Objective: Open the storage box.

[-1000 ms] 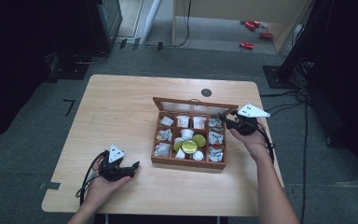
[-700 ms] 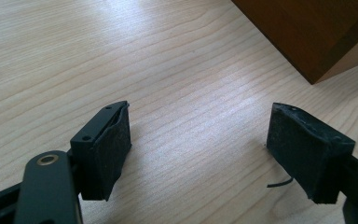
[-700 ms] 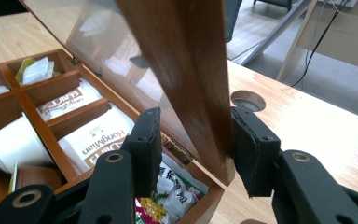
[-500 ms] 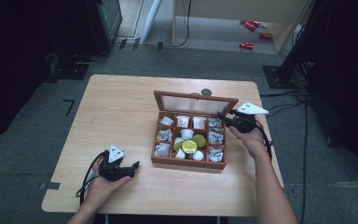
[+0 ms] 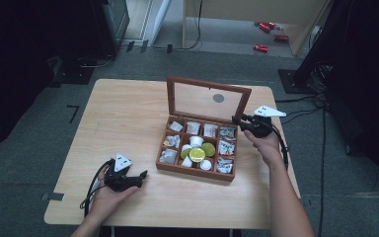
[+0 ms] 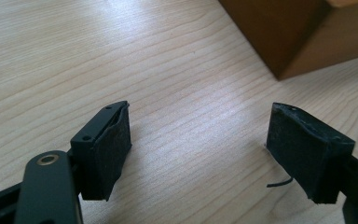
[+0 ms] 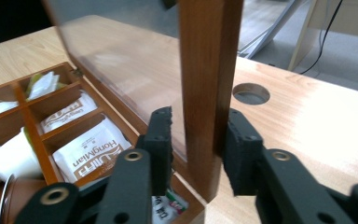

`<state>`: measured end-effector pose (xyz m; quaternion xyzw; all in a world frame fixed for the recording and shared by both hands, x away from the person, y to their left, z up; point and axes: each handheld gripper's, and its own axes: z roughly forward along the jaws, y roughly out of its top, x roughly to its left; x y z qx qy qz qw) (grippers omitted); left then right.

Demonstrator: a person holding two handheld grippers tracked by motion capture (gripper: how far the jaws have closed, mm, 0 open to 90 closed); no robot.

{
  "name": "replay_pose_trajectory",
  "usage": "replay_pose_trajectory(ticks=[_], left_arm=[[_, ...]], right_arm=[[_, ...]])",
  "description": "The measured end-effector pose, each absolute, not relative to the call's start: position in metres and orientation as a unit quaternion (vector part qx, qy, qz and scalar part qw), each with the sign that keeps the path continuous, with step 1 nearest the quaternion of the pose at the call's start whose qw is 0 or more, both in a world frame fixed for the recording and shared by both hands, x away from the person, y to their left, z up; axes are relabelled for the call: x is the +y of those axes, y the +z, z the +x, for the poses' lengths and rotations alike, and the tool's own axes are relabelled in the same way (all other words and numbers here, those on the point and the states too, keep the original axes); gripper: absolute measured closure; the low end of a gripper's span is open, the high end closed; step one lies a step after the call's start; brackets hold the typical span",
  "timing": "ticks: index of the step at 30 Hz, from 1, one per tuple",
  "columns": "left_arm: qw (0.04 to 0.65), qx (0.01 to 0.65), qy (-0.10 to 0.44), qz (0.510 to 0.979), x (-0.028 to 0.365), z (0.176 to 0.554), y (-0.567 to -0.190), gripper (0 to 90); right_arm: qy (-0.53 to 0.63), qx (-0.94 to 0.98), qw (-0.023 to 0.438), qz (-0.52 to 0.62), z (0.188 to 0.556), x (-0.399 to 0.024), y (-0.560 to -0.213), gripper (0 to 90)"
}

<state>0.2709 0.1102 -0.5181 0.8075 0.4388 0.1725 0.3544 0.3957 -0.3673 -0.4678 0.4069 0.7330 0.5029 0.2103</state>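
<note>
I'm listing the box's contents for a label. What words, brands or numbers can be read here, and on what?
"HongMian": on a white sachet in the wooden box, right gripper view.
Same logo on the sachet behind it: too blurred to read.
Sachets in the high view: print too small to read.

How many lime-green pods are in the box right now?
2. Both lie in the box's middle section: one pod beside the white cups, the other pod just right of it. More may be hidden beneath.
</note>
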Motion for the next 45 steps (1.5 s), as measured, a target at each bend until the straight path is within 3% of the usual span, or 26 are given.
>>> replay_pose_trajectory(ticks=[8, 13, 30, 35, 45], left_arm=[[0.354, 0.438, 0.174, 0.808, 0.110, 0.271, -0.518, 22.8], [0.353, 0.438, 0.175, 0.808, 0.110, 0.271, -0.518, 22.8], [0.354, 0.438, 0.173, 0.808, 0.110, 0.271, -0.518, 22.8], [0.354, 0.438, 0.173, 0.808, 0.110, 0.271, -0.518, 22.8], [0.354, 0.438, 0.174, 0.808, 0.110, 0.271, -0.518, 22.8]], right_arm=[[0.522, 0.716, 0.174, 0.430, 0.390, -0.374, -0.475, 74.4], [0.518, 0.715, 0.184, 0.431, 0.383, -0.371, -0.473, 74.6], [0.512, 0.688, 0.185, 0.480, 0.379, -0.364, -0.475, 72.4], [0.498, 0.690, 0.202, 0.485, 0.380, -0.361, -0.477, 67.8], [0.502, 0.673, 0.188, 0.510, 0.384, -0.362, -0.485, 63.7]])
